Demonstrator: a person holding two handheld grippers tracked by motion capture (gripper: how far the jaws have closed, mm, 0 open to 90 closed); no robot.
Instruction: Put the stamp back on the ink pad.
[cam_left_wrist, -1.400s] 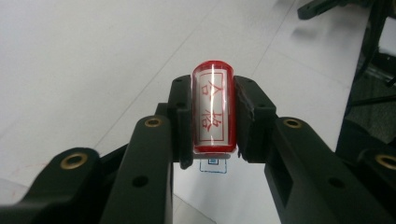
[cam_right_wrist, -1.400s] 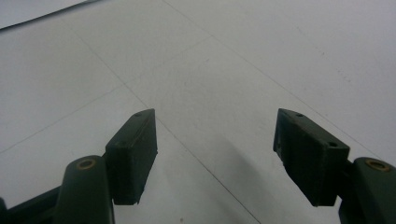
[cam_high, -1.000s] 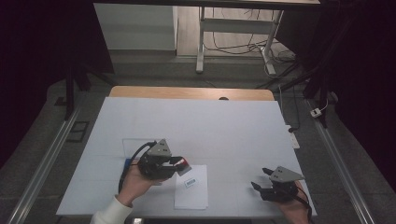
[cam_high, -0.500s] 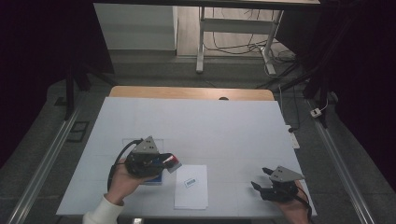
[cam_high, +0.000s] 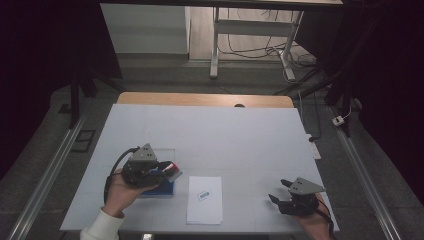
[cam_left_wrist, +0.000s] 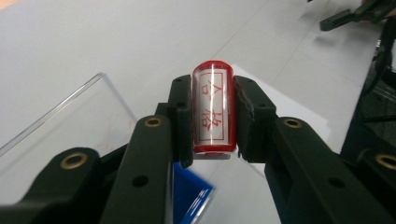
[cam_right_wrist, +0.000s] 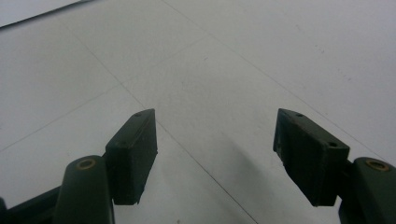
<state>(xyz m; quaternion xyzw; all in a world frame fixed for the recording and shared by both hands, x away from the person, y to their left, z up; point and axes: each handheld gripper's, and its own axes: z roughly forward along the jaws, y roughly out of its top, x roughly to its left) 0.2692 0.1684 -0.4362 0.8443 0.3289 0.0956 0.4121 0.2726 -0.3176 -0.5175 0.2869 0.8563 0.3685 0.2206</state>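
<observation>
Red-capped stamp (cam_left_wrist: 212, 108) sits clamped between the left gripper (cam_left_wrist: 212, 116) jaws, above the blue pad (cam_left_wrist: 189, 196).

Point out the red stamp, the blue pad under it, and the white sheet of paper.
red stamp (cam_left_wrist: 212, 107): left gripper view, middle of its clear labelled barrel.
blue pad (cam_left_wrist: 189, 196): left gripper view, its blue top face below the jaws.
white sheet of paper (cam_high: 205, 210): high view, bare lower half.

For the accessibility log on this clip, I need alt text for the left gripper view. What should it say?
The left gripper is clamped on a red-capped clear cylindrical stamp with red characters on its side, held above a white table. Below the jaws lie a blue pad and a white sheet of paper, with a clear tray edge to the left.
</observation>
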